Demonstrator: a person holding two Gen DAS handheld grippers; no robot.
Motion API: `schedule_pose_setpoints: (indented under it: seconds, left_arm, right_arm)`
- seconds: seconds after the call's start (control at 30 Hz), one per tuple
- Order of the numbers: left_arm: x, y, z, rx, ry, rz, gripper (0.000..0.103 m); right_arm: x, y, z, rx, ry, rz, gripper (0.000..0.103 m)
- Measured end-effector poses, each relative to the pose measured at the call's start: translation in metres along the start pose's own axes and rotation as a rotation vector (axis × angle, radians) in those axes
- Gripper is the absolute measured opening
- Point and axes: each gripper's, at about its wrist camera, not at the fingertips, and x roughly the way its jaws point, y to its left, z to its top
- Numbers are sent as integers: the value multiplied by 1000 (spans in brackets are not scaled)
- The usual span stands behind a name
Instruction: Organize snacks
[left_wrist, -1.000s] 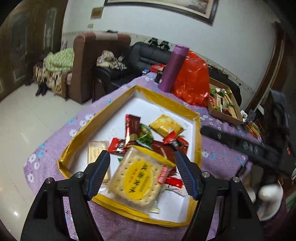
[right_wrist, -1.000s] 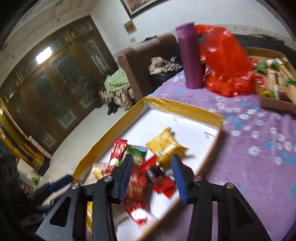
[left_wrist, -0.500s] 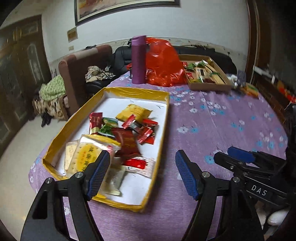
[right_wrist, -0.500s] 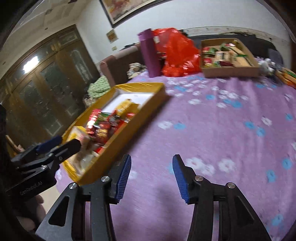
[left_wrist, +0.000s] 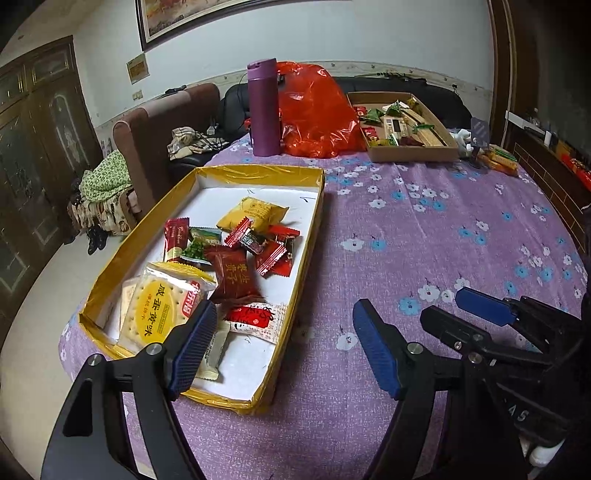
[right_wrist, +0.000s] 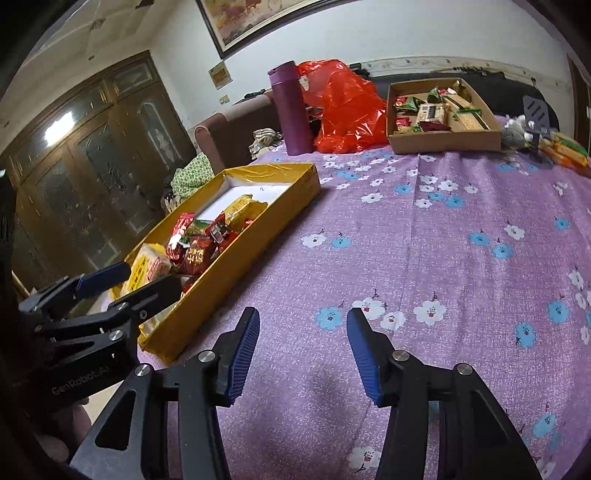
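Left gripper (left_wrist: 284, 343): jaws opening, nothing between them; they hang over the near right corner of the yellow tray, one blue pad above the tray floor, the other above bare cloth.
Right gripper (right_wrist: 303, 350): jaws opening, empty; under them lies only the purple flowered cloth, to the right of the tray.
Grippers to each other: side by side and apart, each showing at the edge of the other's view.
Yellow tray (left_wrist: 314, 229): shallow, white floor, gold-taped rim; its near short wall stands close to the bench edge, its long right wall borders the open cloth.
Snacks (left_wrist: 236, 258): all in the tray's near half, loosely heaped; the far half of the white floor is bare.
Round cracker pack (left_wrist: 162, 314): clear wrapper with a yellow label, lying nearest the left pad.
Dark red packet (left_wrist: 232, 277): in the middle of the heap, with small red sweets and a green packet around it; a yellow packet (left_wrist: 255, 214) lies farthest back.
Bench (right_wrist: 424, 240): a wide clear stretch of cloth runs from the tray's right wall to the far right.
Far edge: a purple flask (left_wrist: 263, 107), a red plastic bag (left_wrist: 317, 118) and a cardboard box (right_wrist: 443, 140) holding more snacks stand in a row.
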Motion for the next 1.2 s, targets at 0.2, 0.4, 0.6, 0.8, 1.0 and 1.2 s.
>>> schedule_pose_setpoints:
  seconds: [0.2, 0.4, 0.6, 0.8, 1.0, 1.2]
  left_arm:
    - [0, 4, -2, -10, 4, -12, 76]
    - [1, 10, -5, -30, 13, -24, 76]
    - [3, 13, -8, -39, 25, -38, 76]
    - [3, 13, -10, -43, 33, -49, 76]
    - [3, 15, -11, -47, 36, -49, 76]
    - [-1, 16, -13, -49, 29, -53, 76]
  right_arm:
    - [4, 6, -2, -20, 12, -10, 52]
    - [5, 11, -4, -35, 20, -21, 53]
    - [6, 16, -7, -46, 32, -29, 57]
    - [5, 19, -11, -60, 36, -33, 57]
    - [4, 19, -12, -57, 38, -44, 57]
    - [0, 21, -15, -61, 36, -55, 57]
